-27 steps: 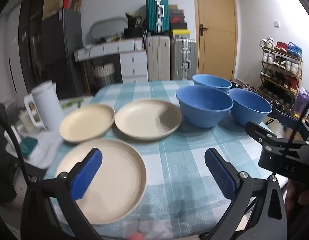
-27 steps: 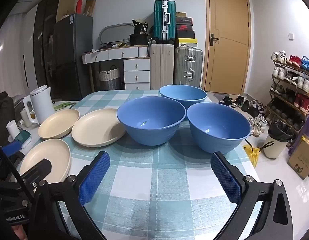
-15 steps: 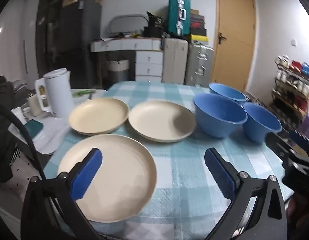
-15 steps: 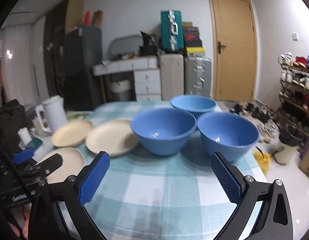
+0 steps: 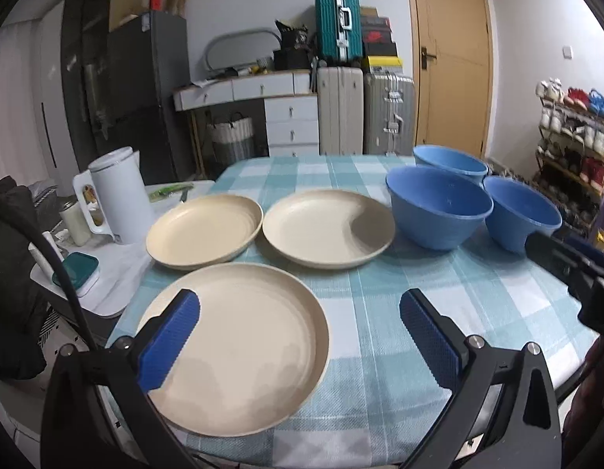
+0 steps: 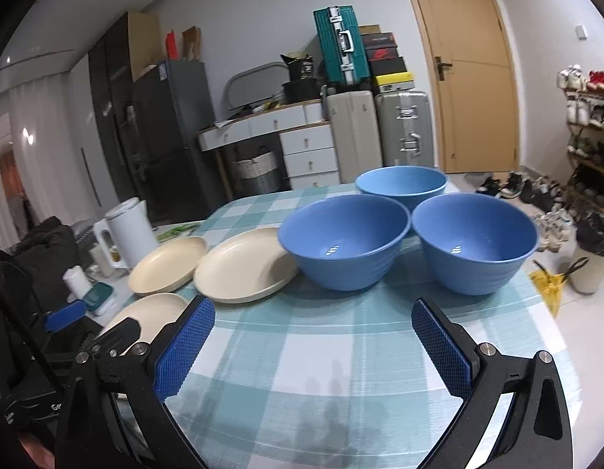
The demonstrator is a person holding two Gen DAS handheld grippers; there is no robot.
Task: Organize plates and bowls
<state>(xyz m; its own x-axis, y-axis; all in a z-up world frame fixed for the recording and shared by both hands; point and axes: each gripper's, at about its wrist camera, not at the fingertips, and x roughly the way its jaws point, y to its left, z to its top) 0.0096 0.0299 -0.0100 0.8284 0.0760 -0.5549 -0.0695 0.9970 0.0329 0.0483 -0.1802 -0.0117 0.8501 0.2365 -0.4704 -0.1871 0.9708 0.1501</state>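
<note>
Nothing picked up so far. My left gripper point(image 5: 298, 336) is spread wide and empty, hanging over the nearest plate point(image 5: 239, 348), whose rim sits right under the left pad, about 7 o'clock from centre. Two more cream plates point(image 5: 204, 230) point(image 5: 327, 226) lie flat at 12, round and shallow, so no long axis to line up with. My right gripper point(image 6: 313, 346) is wide too, with three blue bowls point(image 6: 345, 246) at 12 to 1. Left is clearly closer to the plates. Bowl rims look touching, hard to say.
</note>
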